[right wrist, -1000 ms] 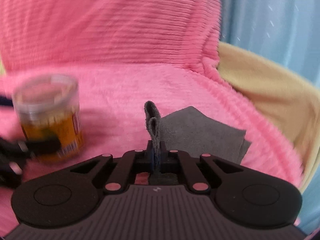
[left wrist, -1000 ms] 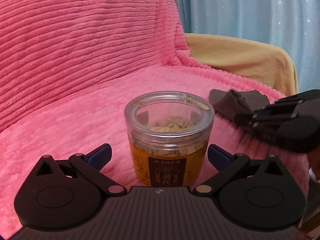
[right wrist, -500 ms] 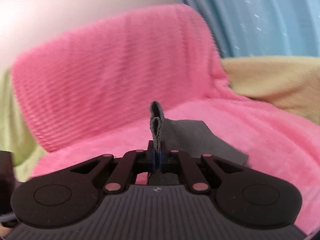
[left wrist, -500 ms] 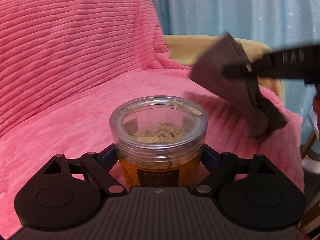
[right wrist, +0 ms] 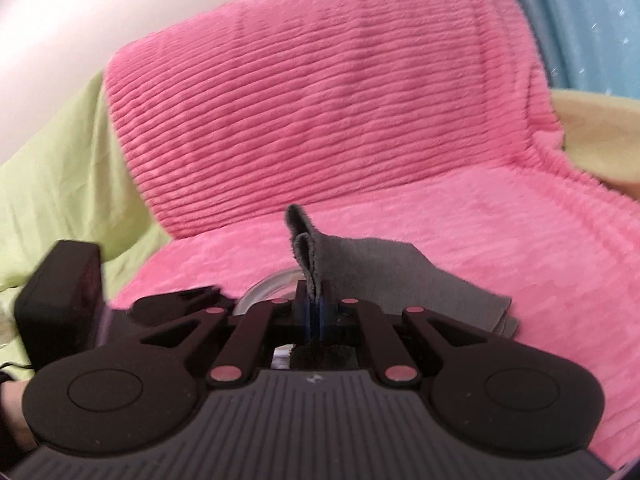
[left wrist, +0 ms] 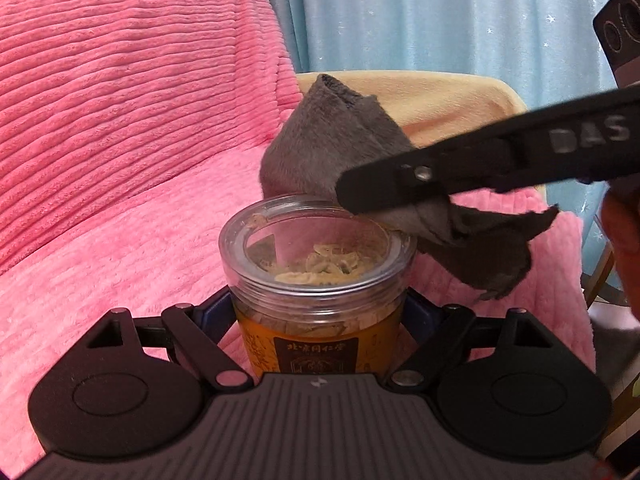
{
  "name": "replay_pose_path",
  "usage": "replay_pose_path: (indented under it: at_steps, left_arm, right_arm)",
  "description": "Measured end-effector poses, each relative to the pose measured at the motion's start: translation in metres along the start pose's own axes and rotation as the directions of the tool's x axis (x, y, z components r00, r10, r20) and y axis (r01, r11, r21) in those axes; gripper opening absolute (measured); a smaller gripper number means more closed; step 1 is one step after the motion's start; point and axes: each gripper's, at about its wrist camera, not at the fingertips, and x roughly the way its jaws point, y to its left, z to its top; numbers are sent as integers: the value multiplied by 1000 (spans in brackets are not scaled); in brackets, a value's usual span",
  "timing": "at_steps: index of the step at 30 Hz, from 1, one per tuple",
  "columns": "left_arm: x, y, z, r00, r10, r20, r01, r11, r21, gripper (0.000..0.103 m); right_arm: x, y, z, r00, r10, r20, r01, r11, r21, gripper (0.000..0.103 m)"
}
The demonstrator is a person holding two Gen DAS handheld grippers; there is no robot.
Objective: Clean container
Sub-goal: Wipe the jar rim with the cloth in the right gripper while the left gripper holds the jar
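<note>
A clear plastic jar [left wrist: 318,280] with an orange label and dried slices inside stands lifted in front of me, my left gripper [left wrist: 320,316] shut on its body. Its clear lid faces up. A grey cloth [left wrist: 340,152] hangs over the jar's far right rim, pinched in my right gripper [left wrist: 360,196], which reaches in from the right. In the right wrist view the right gripper [right wrist: 314,312] is shut on a fold of the grey cloth [right wrist: 380,268], and a sliver of the jar's rim [right wrist: 272,284] shows just below it.
A pink ribbed blanket [left wrist: 120,140] covers the sofa seat and back behind the jar. A yellow cover [left wrist: 440,96] lies on the armrest, a blue starred curtain [left wrist: 440,12] hangs behind, and a green cover [right wrist: 60,168] lies at the left. A hand [left wrist: 622,248] shows at right.
My left gripper closed on the jar and raised it. My right gripper lifted the cloth off the blanket and brought it left and down onto the jar's rim.
</note>
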Motion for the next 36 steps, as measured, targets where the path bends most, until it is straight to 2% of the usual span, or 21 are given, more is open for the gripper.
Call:
replay_pose_path:
  at_steps: [6,13,15,19,28,29,30,36]
  left_arm:
    - [4,2,-1,1000,-10,-8,10,1000,1,85]
    - [3,3,-1,1000,-14,-6,14,1000,-1,85]
    - [3,3,-1,1000,-17,-5,17,1000,-3,84]
    - [2,4,-2,1000,-23,-5,23,1000,-6,84]
    - [2,5,-2,1000,-26,-2,26,1000,-5,85]
    - [2,5,-2,1000,-25,-1,25,1000,-6,85]
    - [2,5,-3,1000,-25,-1,25,1000,-6,85]
    - [4,5,-2,1000,-19,2,19,1000,-3,85]
  right_arm:
    - [0,1,-4,989,141,-42,-138,989,61,3]
    - [26,1,0,987,159,-23,-154,977,146,1]
    - [33,1,1,986,163,-17,-158,973,170,1]
    - [36,5,4,998,58,16,-59,990,126,1]
    - [8,-3,-1,999,41,0,-41,990,137,2]
    - [5,0,-2,997,72,-11,-69,988,137,2]
    - [5,4,-3,995,96,-19,-92,986,138,2]
    - [23,3,2,996,87,1,-85,982,169,2]
